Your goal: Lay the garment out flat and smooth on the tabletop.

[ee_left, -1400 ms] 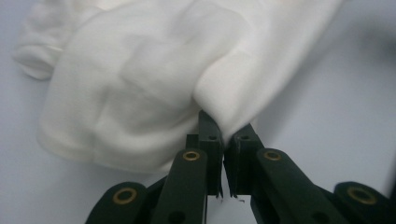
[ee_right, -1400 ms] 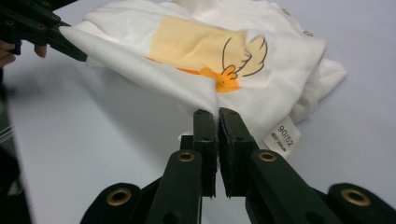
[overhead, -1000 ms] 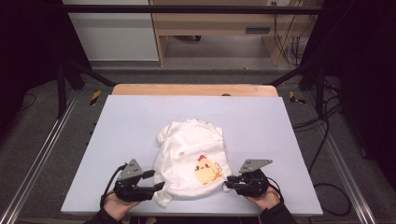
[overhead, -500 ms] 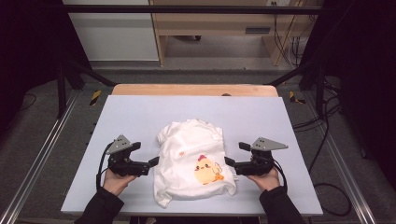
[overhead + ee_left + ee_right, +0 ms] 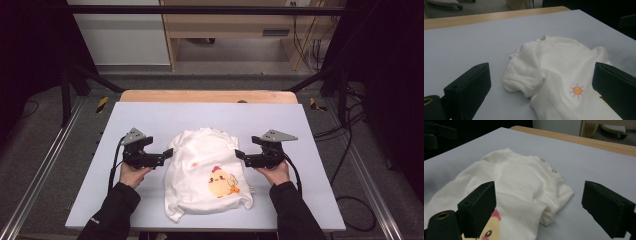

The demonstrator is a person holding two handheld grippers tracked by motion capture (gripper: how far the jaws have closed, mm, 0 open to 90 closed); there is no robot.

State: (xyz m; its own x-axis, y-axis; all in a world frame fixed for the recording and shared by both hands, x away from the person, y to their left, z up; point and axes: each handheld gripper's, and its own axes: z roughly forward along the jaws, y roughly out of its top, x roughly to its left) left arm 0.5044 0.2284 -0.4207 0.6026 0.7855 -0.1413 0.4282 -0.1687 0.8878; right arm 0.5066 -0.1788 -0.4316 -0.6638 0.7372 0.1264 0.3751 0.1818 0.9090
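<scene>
A white baby shirt (image 5: 207,170) with a yellow chick print (image 5: 222,182) lies flat in the middle of the pale blue table (image 5: 150,120), collar toward the far side. My left gripper (image 5: 167,154) hovers at the shirt's left edge, pointing at it. The right gripper (image 5: 239,155) mirrors it at the right edge. Both pairs of jaws have just been opening and stand wide with nothing pinched. In the left gripper view, the left gripper (image 5: 541,87) frames the shirt (image 5: 559,65) and its small sun print (image 5: 577,90). The right gripper (image 5: 541,207) frames the shirt's buttoned shoulder (image 5: 554,171).
A wooden strip (image 5: 207,96) runs along the table's far edge. Metal frame rails (image 5: 45,165) flank the table on the left, and cables (image 5: 350,165) trail on the floor at the right. Wooden furniture (image 5: 235,25) stands beyond the table.
Both grippers let go of the shirt's near hem, opened, and moved away from the near edge up along the shirt's two sides. The shirt now lies spread flat.
</scene>
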